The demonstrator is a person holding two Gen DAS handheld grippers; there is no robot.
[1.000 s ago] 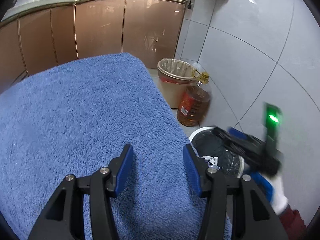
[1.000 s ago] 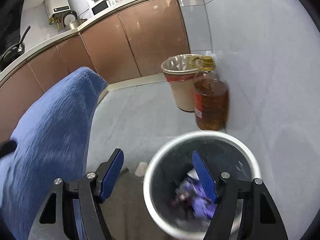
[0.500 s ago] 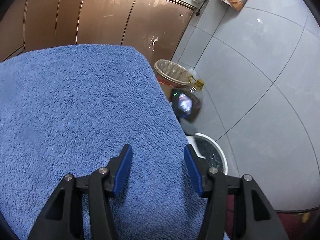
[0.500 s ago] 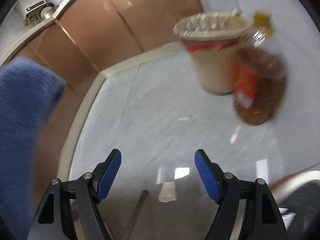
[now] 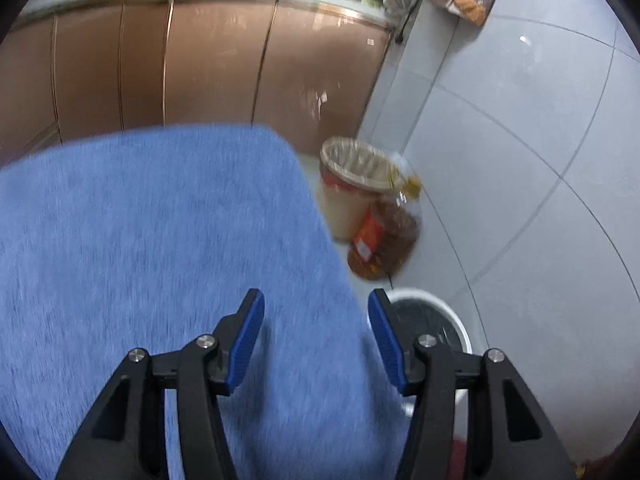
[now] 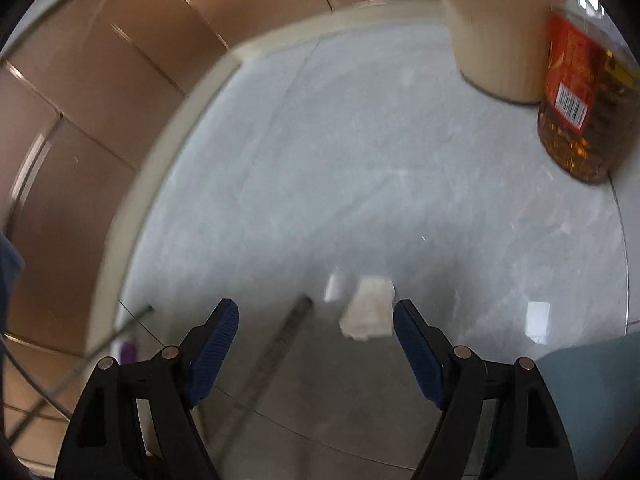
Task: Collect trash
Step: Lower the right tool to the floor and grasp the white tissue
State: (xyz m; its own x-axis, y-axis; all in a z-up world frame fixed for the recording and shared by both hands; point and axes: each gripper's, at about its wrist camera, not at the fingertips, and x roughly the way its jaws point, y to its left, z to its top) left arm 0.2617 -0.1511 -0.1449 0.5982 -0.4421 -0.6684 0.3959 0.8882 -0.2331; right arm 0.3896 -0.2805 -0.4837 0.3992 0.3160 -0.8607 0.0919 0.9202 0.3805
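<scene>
Opening wider, your empty right gripper nears the paper scrap at one o'clock on the floor; left gripper spread, idle.

Trash: crumpled whitish paper scrap, blurred, lying flat on the grey floor.
</scene>
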